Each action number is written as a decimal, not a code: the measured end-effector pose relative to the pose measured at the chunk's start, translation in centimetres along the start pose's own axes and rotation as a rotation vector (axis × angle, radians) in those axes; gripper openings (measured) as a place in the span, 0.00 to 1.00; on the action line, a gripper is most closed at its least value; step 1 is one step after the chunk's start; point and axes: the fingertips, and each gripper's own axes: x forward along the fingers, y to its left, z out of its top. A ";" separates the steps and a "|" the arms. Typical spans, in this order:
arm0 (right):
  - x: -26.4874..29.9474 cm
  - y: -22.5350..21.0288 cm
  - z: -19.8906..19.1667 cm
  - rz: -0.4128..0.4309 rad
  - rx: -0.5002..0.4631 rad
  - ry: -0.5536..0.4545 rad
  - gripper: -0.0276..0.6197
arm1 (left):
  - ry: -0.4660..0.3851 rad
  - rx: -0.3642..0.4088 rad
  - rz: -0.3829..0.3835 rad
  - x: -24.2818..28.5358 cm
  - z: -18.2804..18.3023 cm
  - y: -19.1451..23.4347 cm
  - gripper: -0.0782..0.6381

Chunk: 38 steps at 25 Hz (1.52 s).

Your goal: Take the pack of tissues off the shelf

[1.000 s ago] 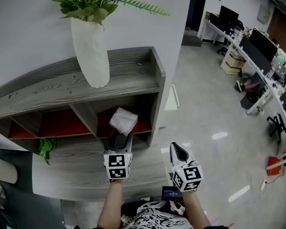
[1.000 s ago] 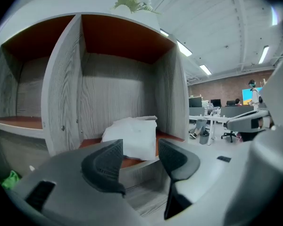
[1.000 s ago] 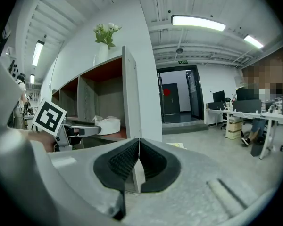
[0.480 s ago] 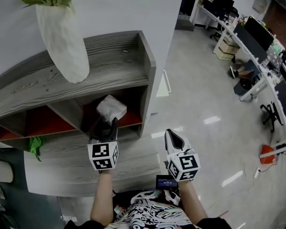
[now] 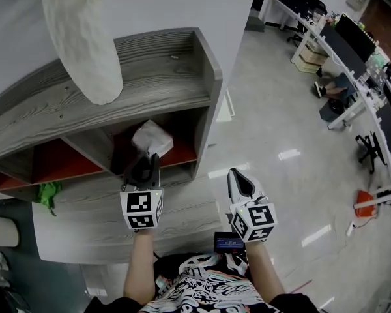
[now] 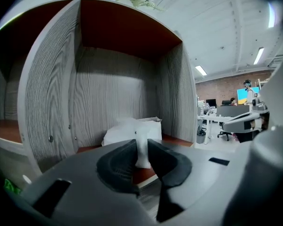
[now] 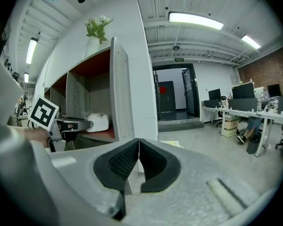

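A white pack of tissues (image 5: 153, 139) lies on the red floor of the right-hand compartment of the grey wooden shelf (image 5: 182, 51). My left gripper (image 5: 146, 160) reaches into that compartment. Its jaws have just been closing, and a white flap of the pack (image 6: 142, 147) is now pinched between the pads; the rest of the pack (image 6: 127, 132) lies behind them. My right gripper (image 5: 240, 180) hangs to the right of the shelf over the floor, shut with nothing in it (image 7: 139, 149). The pack also shows small in the right gripper view (image 7: 98, 122).
A tall white vase (image 5: 81, 47) with green leaves stands on the shelf top. A green thing (image 5: 46, 193) hangs at the lower left shelf. The lower ledge (image 5: 104, 220) juts out below the compartments. Office desks and chairs (image 5: 352, 57) stand far right across the shiny floor.
The left jaws have gone from wide apart around the pack's front to pinched on its white flap. The right gripper has kept its place.
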 end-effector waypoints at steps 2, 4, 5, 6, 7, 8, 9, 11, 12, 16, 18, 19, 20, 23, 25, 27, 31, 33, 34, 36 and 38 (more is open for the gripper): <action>-0.1 0.1 -0.1 -0.002 0.003 -0.002 0.05 | -0.002 -0.007 -0.009 0.0 0.0 0.0 0.19; -0.3 0.2 -0.1 -0.003 0.003 -0.003 0.05 | -0.002 -0.007 -0.013 -0.1 -0.1 0.0 0.19; -0.4 0.1 -0.1 -0.005 0.003 -0.004 0.05 | -0.001 -0.004 -0.016 -0.1 -0.1 0.0 0.19; -0.5 0.1 -0.1 -0.007 0.001 -0.005 0.05 | -0.001 0.000 -0.019 -0.2 -0.1 0.0 0.19; -0.7 0.0 0.0 -0.011 -0.002 -0.006 0.05 | -0.001 0.003 -0.022 -0.2 -0.1 0.0 0.18; -0.8 -0.1 0.0 -0.015 -0.007 -0.007 0.05 | -0.003 0.004 -0.025 -0.2 -0.1 -0.1 0.18; -0.9 -0.1 0.1 -0.018 -0.013 -0.007 0.05 | -0.004 0.004 -0.027 -0.2 -0.1 -0.1 0.18; -1.0 -0.2 0.2 -0.022 -0.019 -0.010 0.05 | -0.003 0.004 -0.030 -0.3 -0.1 -0.1 0.18; -1.1 -0.2 0.2 -0.021 -0.018 -0.012 0.05 | -0.002 0.004 -0.031 -0.4 -0.2 -0.2 0.18; -1.3 0.2 0.3 -0.016 -0.030 -0.016 0.05 | -0.002 0.000 -0.032 -0.9 -0.2 -0.2 0.18; -1.3 0.4 0.2 -0.012 -0.047 -0.011 0.05 | -0.004 -0.002 -0.031 -1.2 -0.1 -0.2 0.18; -1.4 0.6 0.1 -0.009 -0.049 -0.010 0.05 | -0.006 -0.002 -0.030 -1.4 0.0 -0.3 0.18; -1.5 0.7 0.0 -0.006 -0.048 -0.009 0.05 | -0.009 -0.002 -0.029 -1.6 0.1 -0.3 0.18; -1.8 1.2 -0.1 0.004 -0.052 -0.011 0.05 | -0.020 -0.003 -0.028 -2.3 0.4 -0.5 0.18; -1.9 1.5 0.0 0.010 -0.062 -0.014 0.05 | -0.028 -0.003 -0.026 -2.8 0.5 -0.6 0.18; -2.2 1.8 0.0 0.016 -0.069 -0.017 0.05 | -0.034 -0.002 -0.024 -3.3 0.5 -0.7 0.18; -2.6 2.6 -0.3 0.039 -0.070 -0.014 0.05 | -0.057 -0.008 -0.038 -4.5 0.9 -1.0 0.17; -2.9 3.1 -0.5 0.049 -0.067 -0.013 0.05 | -0.069 -0.006 -0.043 -5.2 1.2 -1.2 0.18; -3.0 3.4 -0.7 0.053 -0.066 -0.013 0.05 | -0.076 -0.006 -0.047 -5.6 1.3 -1.3 0.18; -3.4 3.9 -0.9 0.060 -0.065 -0.012 0.05 | -0.091 -0.008 -0.059 -6.6 1.6 -1.7 0.18; -3.7 4.4 -1.3 0.072 -0.067 -0.009 0.05 | -0.102 0.002 -0.070 -7.4 1.7 -2.0 0.18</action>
